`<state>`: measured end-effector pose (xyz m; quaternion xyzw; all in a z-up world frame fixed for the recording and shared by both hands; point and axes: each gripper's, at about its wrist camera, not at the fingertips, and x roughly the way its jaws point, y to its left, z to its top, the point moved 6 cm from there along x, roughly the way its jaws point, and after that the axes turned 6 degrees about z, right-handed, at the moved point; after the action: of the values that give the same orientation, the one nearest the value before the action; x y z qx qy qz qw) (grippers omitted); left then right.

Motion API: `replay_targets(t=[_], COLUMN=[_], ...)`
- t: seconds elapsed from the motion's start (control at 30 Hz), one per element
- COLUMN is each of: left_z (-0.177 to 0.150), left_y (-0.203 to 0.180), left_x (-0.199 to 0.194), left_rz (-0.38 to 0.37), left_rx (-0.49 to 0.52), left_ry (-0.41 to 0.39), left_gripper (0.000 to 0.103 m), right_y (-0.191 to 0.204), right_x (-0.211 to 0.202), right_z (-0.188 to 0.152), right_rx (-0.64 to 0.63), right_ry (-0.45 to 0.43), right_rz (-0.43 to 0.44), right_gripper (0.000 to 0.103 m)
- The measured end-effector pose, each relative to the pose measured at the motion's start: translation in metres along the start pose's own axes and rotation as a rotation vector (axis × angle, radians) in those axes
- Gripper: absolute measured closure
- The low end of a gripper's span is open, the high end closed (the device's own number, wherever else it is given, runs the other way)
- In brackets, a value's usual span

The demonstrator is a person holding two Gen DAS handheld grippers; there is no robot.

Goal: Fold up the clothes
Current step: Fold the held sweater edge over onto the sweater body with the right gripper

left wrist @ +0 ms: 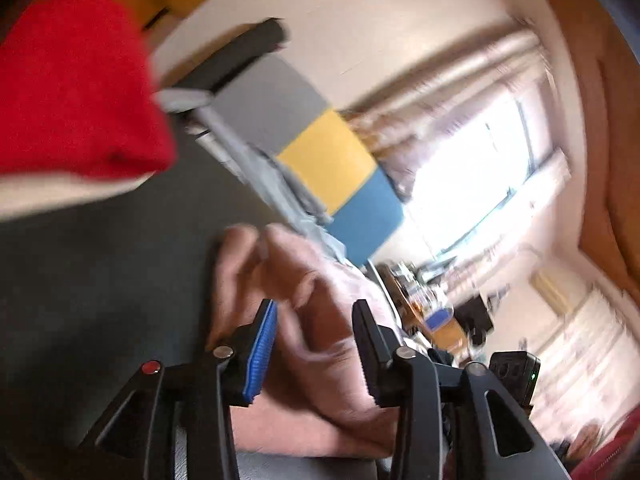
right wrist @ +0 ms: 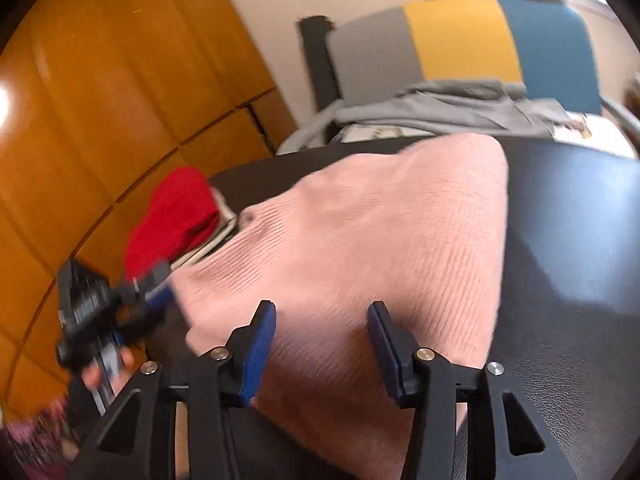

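While both the left gripper [left wrist: 316,344] and right gripper [right wrist: 322,346] are held apart, unclamped, a pink sweater [right wrist: 360,240] is spread centre-frame on the dark table [right wrist: 580,240], orange panelling [right wrist: 120,80] upper left.

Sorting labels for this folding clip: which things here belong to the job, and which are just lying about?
Job:
- pink knit garment on the dark table
- red folded garment
- left claw, right claw

Lying about:
- grey cloth
- grey, yellow and blue chair back
- wooden cabinet

orange wood wall panels [right wrist: 120,92], a grey-yellow-blue chair [right wrist: 460,40], bright window [left wrist: 472,184].
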<state>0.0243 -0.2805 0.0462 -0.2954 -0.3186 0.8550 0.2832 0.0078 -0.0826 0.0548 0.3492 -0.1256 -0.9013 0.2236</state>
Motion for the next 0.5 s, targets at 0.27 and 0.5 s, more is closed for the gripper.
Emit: replay_targets(t=[0.27,0.5], left_z=[-0.039,-0.022], left_y=[-0.036,-0.016], left_x=[0.089,0.087], left_rz=[0.121,0.072], left_rx=[0.362,0.102], left_ry=[0.401,0.395], left_gripper=[0.052,0.095], right_y=[0.032,0.002], right_x=[0.008,0.008], right_z=[-0.057,-0.072], right_rx=[-0.360,-0.390], right_ry=[0.172,0.182], right_rz=[-0.091,-0.252], right_gripper=[0.041,0.087])
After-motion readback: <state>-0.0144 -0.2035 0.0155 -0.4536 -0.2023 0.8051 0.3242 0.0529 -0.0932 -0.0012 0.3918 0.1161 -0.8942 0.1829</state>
